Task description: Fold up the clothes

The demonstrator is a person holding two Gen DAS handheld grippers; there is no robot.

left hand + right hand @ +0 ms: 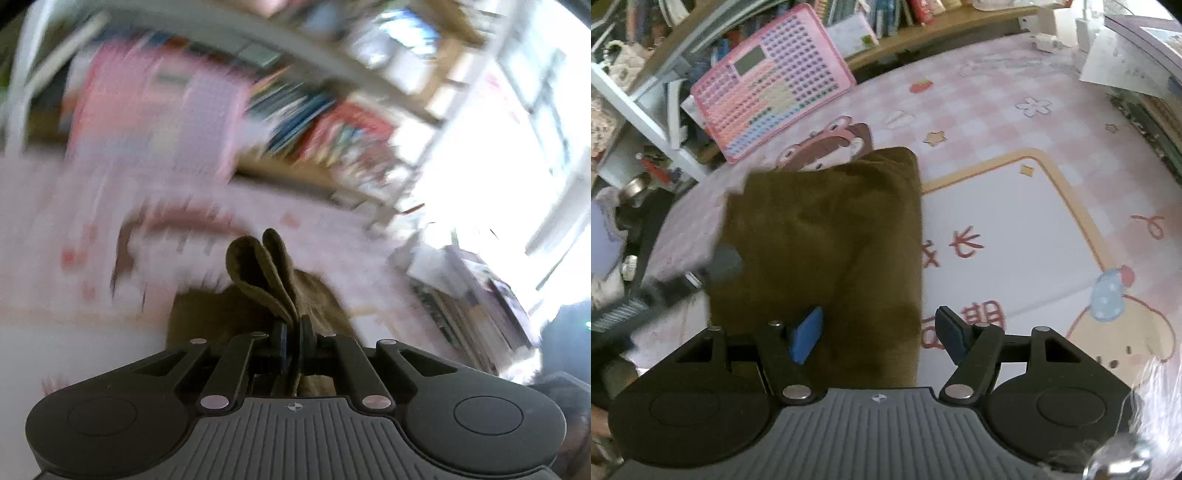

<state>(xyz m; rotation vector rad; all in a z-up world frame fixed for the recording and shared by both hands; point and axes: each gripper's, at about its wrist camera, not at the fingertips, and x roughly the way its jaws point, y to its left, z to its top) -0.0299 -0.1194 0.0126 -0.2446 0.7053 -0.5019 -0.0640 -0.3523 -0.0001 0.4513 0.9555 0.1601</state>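
A dark olive-brown garment [827,229] lies folded in a rough rectangle on the pink checked mat [997,110]. In the right wrist view my right gripper [881,332] hovers open over the garment's near edge, its blue pads spread apart with nothing between them. At that view's left edge the left gripper [713,266] shows as a dark blur beside the garment's left side. In the blurred left wrist view my left gripper [293,328] is shut on a folded edge of the brown garment [266,273], which sticks up past the fingers.
A pink keyboard toy [768,85] leans against cluttered shelves at the back left. Books and papers [1137,59] are stacked at the right. A wooden shelf edge [942,33] runs behind the mat. The mat's white cartoon panel [1008,243] lies right of the garment.
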